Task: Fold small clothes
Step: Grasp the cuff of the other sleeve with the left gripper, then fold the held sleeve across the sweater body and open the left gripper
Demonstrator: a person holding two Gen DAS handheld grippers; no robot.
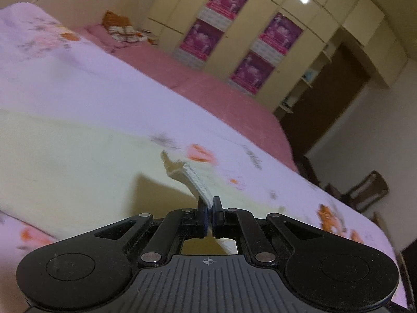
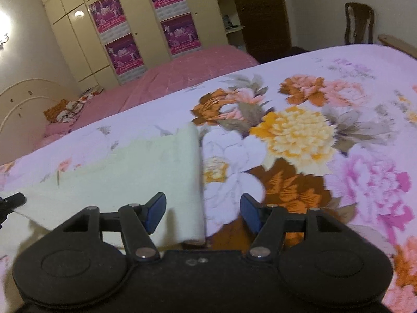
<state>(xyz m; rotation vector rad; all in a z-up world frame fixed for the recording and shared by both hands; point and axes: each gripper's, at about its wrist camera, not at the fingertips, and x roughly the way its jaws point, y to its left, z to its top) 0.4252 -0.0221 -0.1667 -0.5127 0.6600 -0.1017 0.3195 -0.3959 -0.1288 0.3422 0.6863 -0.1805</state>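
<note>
While the left gripper was clamped on a ribbed edge of the cloth, the fold had only begun: that edge was lifted off the bed, the rest lay flat. The right gripper was released, jaws apart and empty, straddling the cloth's near right corner without touching it. Remaining, by my reading: grip that corner, carry both over, flatten. Cloth was pale yellow-cream, thin, soft, one layer as far as visible, lying near the bed's front edge on the floral sheet; its right edge ran straight, slightly curled.
</note>
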